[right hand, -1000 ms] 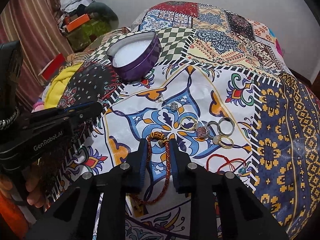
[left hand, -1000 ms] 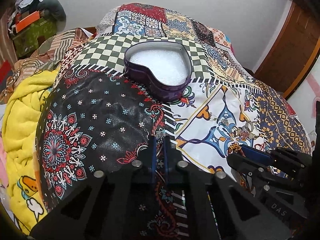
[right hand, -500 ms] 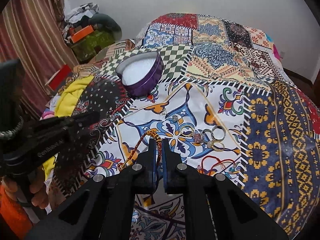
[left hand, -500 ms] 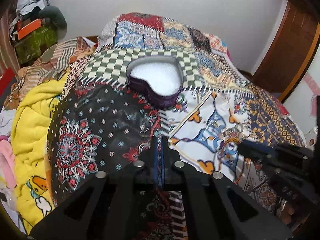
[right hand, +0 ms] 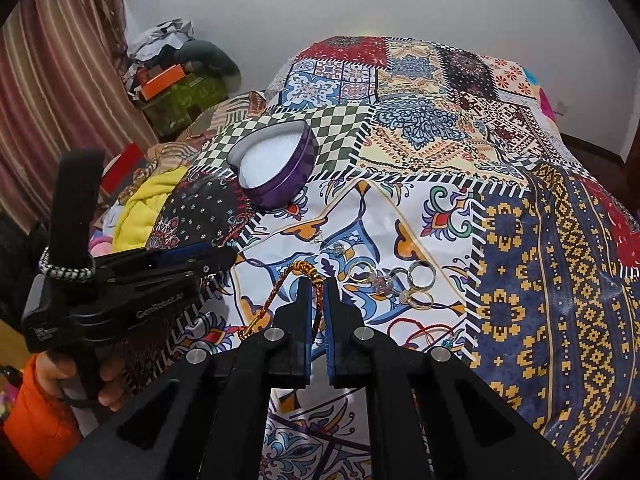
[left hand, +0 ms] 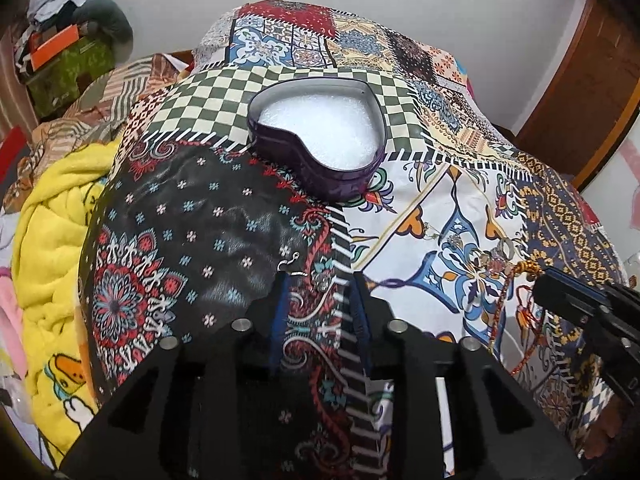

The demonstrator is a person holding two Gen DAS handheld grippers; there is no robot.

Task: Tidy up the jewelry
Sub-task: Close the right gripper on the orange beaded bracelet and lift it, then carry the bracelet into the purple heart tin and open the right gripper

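The braided cord bracelet (right hand: 308, 276) hangs pinched in the right gripper (right hand: 319, 286), fingers pressed on it, its loop trailing down-left above the bed (right hand: 520, 208). Rings (right hand: 400, 284) lie just beyond; the heart-shaped tin (right hand: 280, 168) sits well apart, point toward the cameras. The left gripper (left hand: 320, 280) is opening, nothing between; a small hook earring (left hand: 290, 265) lies at its tips, hard to make out.

One heart tin (right hand: 276, 168), two bracelets (right hand: 296, 292)
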